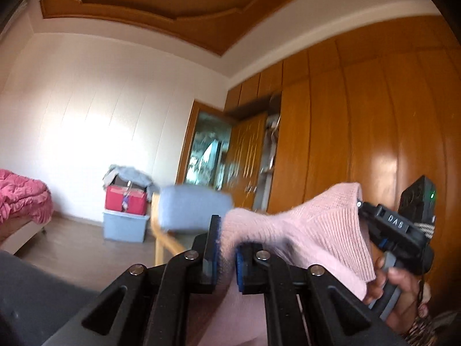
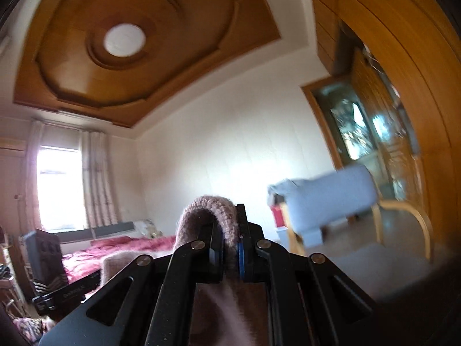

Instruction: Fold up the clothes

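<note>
The room is the largest thing in view: white walls, a wooden ceiling at 12 o'clock, and a wooden wardrobe filling the 3 o'clock side of the left wrist view. A bed with a pink cover is at 8 o'clock in the right wrist view, and a chair with a grey-blue cushion stands near the middle of the left one.

The pink knitted garment is not on any surface that I can see. It is lifted in the air and stretched between the two tools, and a part of it hangs down under them, out of the frame.

The left gripper is closed almost fully, with only the thickness of the knit between its blue pads. The right gripper is closed in the same way on a rolled edge of the garment, which stands up over the fingers at 12 o'clock.

Both views are blurred, so I judge the tools are moving quickly. The knit is soft and stretchy, and each hold is only on an edge. A strong pull apart could let the fabric slide out of one pair of pads, and the garment would then hang from one side. The unseen lower part may also be twisted, which would give a crooked fold.
</note>
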